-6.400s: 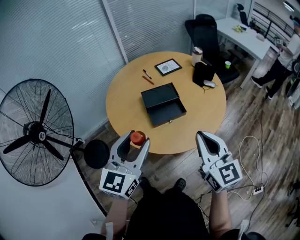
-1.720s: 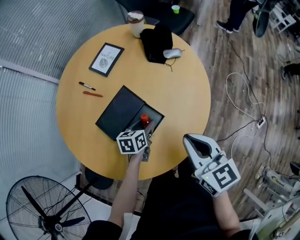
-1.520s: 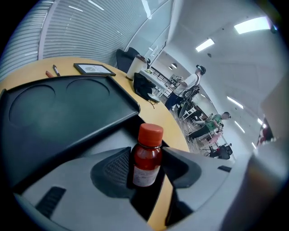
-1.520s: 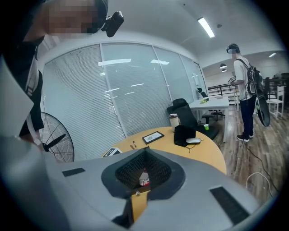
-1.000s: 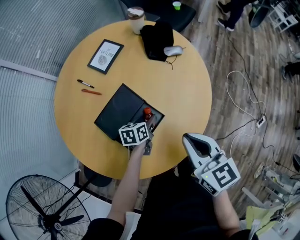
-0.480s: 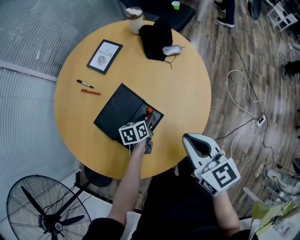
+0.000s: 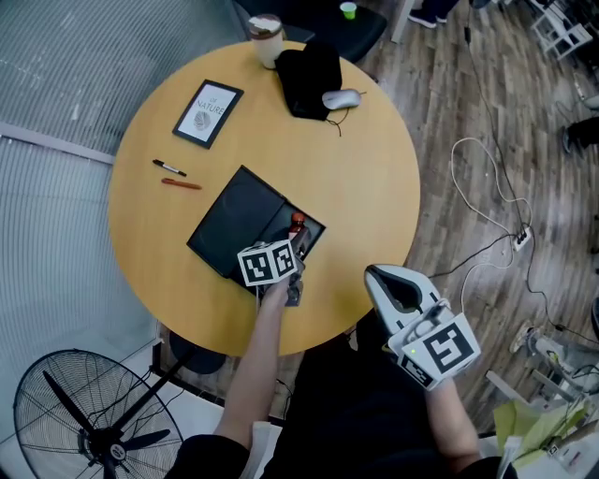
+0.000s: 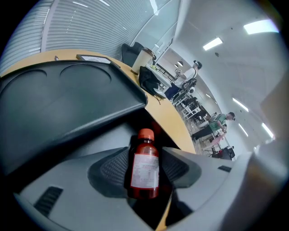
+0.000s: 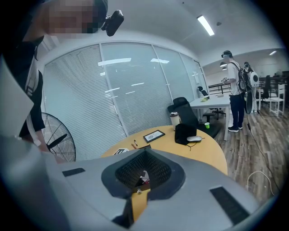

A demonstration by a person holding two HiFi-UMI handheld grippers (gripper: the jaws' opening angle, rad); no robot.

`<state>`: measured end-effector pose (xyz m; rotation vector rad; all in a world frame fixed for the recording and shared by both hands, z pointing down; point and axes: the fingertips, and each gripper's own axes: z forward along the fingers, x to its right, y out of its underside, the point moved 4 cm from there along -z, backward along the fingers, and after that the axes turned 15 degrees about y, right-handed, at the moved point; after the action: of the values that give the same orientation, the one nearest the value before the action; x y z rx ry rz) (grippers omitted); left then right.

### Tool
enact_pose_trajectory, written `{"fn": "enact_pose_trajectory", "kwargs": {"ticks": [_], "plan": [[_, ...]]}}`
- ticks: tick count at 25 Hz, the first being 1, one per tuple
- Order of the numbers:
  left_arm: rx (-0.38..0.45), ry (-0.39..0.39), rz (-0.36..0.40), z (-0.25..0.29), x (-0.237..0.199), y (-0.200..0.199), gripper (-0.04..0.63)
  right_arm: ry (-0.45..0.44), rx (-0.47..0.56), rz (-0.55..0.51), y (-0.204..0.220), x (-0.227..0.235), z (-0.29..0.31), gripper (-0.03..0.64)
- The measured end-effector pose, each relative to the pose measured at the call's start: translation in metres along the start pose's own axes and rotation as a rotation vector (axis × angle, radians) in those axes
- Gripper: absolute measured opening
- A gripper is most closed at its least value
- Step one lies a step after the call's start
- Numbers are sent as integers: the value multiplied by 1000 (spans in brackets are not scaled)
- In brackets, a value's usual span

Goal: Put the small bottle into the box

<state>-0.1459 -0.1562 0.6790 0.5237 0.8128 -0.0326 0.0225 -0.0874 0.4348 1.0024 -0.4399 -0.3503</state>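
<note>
Small bottle: in my left gripper view it sits just below centre, red cap pointing away, paper label facing the camera. In the head view it lies near the middle of the frame, in the tray half of the open black box. I can't tell whether its base already rests on the tray floor.

The left gripper has the bottle between its jaws. They have just been opening and now stand wide, with a thin dark slit between the glass and the right-hand pad. I read that as let go rather than pinched. The right gripper is at the lower right of the head view, off the table edge, pressed together with nothing in it.

I'd judge the bottle light, rigid and smooth-sided, probably glass or hard plastic. It could slip under a weak pinch and roll once laid flat. If I need it again, I'd take it across the labelled body, where the paper gives some bite, not at the narrow neck or cap.

The round wooden table looks hard, level and slick. At the upper left of it lie a marker, an orange pen and a framed card. At the top are a cup, a black pouch and a mouse, all well apart from the box. A standing fan is at the lower left, and cable trails over the plank floor on the right.
</note>
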Motion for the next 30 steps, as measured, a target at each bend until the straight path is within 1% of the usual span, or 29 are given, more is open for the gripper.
{"fn": "enact_pose_trajectory", "kwargs": {"ticks": [3,6,10,16,21,26,30], "plan": [[-8,-8,34,-3,4,0,225,0,4,-2,-1,-1,-2,9],[4,-25,73,-9,8,-6,230,3,10,-5,-2,-3,-5,9],[10,-26,112,-19,15,-8,230,6,23,-9,-1,-7,-9,9],[43,1,143,-44,31,-11,230,18,51,-8,-5,-15,-17,9],[79,11,194,-71,46,-15,229,10,87,-22,-11,-27,-22,9],[95,40,237,-96,65,-7,229,15,118,-30,-12,-34,-31,9],[122,48,290,-116,82,-4,222,26,143,-36,-15,-35,-36,9]]}}
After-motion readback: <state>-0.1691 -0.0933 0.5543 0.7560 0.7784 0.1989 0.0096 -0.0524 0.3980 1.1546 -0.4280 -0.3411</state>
